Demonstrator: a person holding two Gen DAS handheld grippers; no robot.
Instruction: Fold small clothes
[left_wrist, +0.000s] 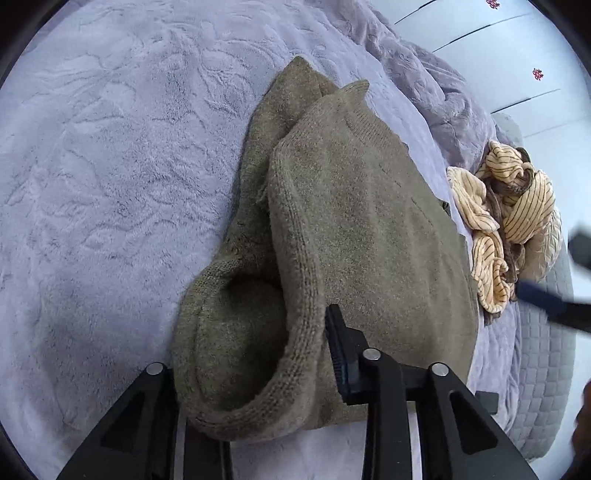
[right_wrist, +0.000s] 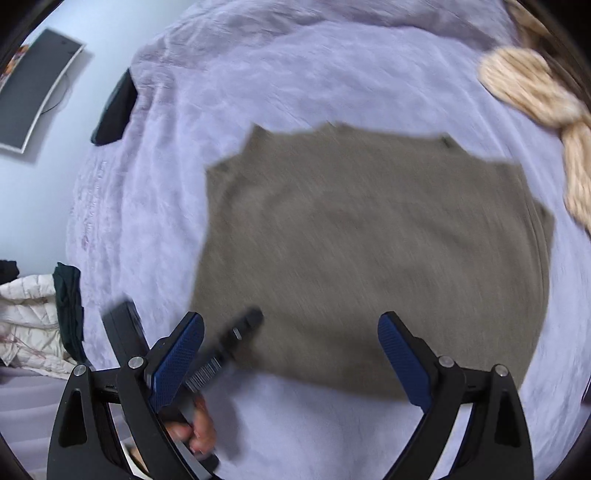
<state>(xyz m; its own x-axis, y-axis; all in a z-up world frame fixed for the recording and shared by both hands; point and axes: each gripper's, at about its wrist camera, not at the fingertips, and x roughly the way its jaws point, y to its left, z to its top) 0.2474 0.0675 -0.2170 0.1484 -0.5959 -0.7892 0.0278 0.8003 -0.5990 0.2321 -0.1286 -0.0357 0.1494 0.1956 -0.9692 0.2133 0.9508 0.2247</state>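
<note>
Our left gripper (left_wrist: 295, 354) pinches a thick rolled edge of the olive-brown knitted sweater (left_wrist: 354, 229), its jaws drawn close with the knit bunched between them. Our right gripper (right_wrist: 291, 354) hangs above the sweater's near edge, jaws spread wide and holding nothing. Beyond them the sweater lies partly folded on the lilac plush bedspread (left_wrist: 110, 166). Farther off, beside it, sits a crumpled cream striped garment (left_wrist: 506, 221).
</note>
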